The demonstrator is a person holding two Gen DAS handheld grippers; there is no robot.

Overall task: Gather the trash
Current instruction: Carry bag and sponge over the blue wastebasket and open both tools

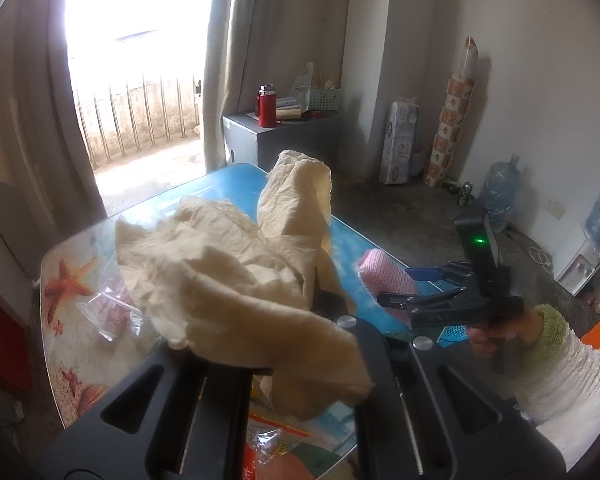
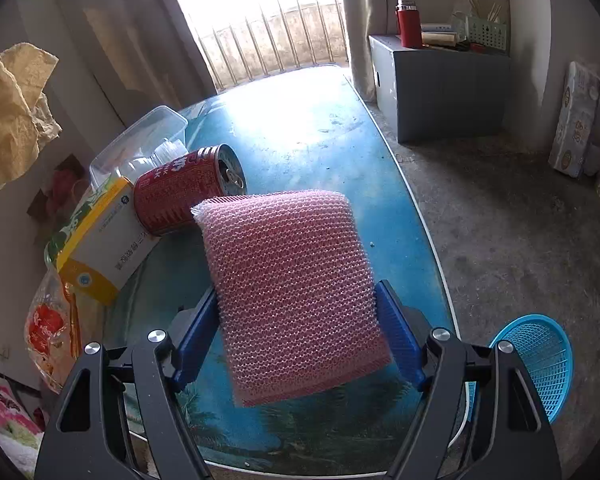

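Note:
My left gripper (image 1: pixel 300 312) is shut on a crumpled beige paper (image 1: pixel 236 276) and holds it above the blue glass table (image 1: pixel 220 188); the paper hides the fingers. The paper also shows at the left edge of the right wrist view (image 2: pixel 12 116). My right gripper (image 2: pixel 300 320) is shut on a pink mesh sponge (image 2: pixel 296 292), its blue pads (image 2: pixel 396 336) pressing both sides, above the table (image 2: pixel 300 128). The right gripper (image 1: pixel 404 286) and sponge (image 1: pixel 384 272) also show in the left wrist view. A blue basket (image 2: pixel 540 360) stands on the floor right of the table.
On the table's left lie a red can (image 2: pixel 180 192), a white-yellow box (image 2: pixel 104 248), a clear plastic container (image 2: pixel 140 140) and snack wrappers (image 2: pixel 52 328). A clear plastic bag (image 1: pixel 108 308) lies under the paper. A grey cabinet (image 2: pixel 440 88) stands beyond the table.

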